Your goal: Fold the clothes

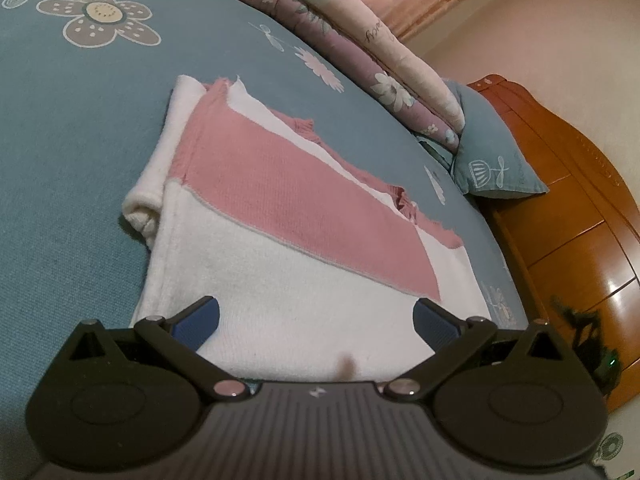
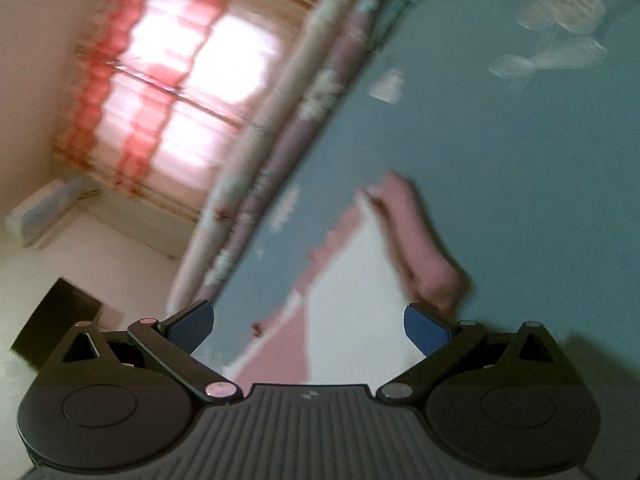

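Observation:
A pink-and-white knitted garment (image 1: 280,216) lies folded into a long rectangle on the blue flowered bedsheet (image 1: 72,168). My left gripper (image 1: 316,326) is open just above its near white edge, with nothing between its blue pads (image 1: 200,322). In the blurred, tilted right wrist view the same garment (image 2: 360,288) shows with a pink cuff sticking out at the right. My right gripper (image 2: 308,328) hangs open over the near end of the garment, holding nothing.
A rolled purple and cream floral quilt (image 1: 360,48) lies along the far side of the bed beside a blue pillow (image 1: 492,152). A wooden headboard (image 1: 568,216) stands at the right. A curtained window (image 2: 180,92) and a dark box (image 2: 56,324) sit beyond the bed.

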### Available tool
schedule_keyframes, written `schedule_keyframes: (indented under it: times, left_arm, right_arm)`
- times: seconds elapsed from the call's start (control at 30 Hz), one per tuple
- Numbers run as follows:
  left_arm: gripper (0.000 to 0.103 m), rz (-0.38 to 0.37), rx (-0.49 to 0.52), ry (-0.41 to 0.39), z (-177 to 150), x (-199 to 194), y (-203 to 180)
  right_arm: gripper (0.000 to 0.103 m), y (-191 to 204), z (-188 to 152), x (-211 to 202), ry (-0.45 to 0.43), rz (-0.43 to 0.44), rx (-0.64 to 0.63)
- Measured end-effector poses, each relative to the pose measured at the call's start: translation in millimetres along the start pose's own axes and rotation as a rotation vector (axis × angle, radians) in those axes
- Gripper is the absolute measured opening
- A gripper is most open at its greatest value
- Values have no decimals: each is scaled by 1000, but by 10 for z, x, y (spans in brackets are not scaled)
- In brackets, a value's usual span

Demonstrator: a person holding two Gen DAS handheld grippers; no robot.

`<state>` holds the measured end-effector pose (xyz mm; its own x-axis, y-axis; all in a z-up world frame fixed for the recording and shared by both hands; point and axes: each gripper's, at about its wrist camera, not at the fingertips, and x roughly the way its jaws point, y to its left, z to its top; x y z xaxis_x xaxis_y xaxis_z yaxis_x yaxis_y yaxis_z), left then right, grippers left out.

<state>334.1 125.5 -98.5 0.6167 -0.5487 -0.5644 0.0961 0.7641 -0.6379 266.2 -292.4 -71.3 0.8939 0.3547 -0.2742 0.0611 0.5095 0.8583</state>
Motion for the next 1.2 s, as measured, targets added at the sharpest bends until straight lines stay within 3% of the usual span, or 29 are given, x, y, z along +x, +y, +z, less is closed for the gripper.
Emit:
schedule_keyframes:
  times: [0.1,0.23,0.3,0.43,0.57,0.77,0.9,0.97,1.1,1.2]
  left_arm:
    - [102,0,4,-1,-4,1,-3]
    - [102,-5,1,-2,1,2,9]
    - [102,-6,1,-1,3,4,12]
    - [102,-5,8,-3,-3,8,7]
    - [102,0,26,-6,-7,21,-13]
    - [102,6,46,-11,-22,28,-36]
    - [102,-1,42,-12,-20,27,-23]
    - [102,-5,39,-13,-19,27,-17]
    - [102,-10,37,-14,-19,27,-7]
    - [102,-12,39,-13,-19,26,-5]
  right_arm:
    - [103,112,127,244,70,32,-50]
    - [103,-16,254,566,163,-56,-94]
    - [103,-169,340,672,197,-41,-72]
    - [103,-304,523,813,218,8,-36]
    - [103,-283,651,989,270,10,-78]
    - [103,107,715,1034,291,44,-228]
    - [103,29,756,1276,355,-14,-249]
    - [102,-113,781,1325,357,-27,-251]
    - [102,-377,986,1375,274,71,-134]
    - [103,-372,1107,1433,244,59,-100]
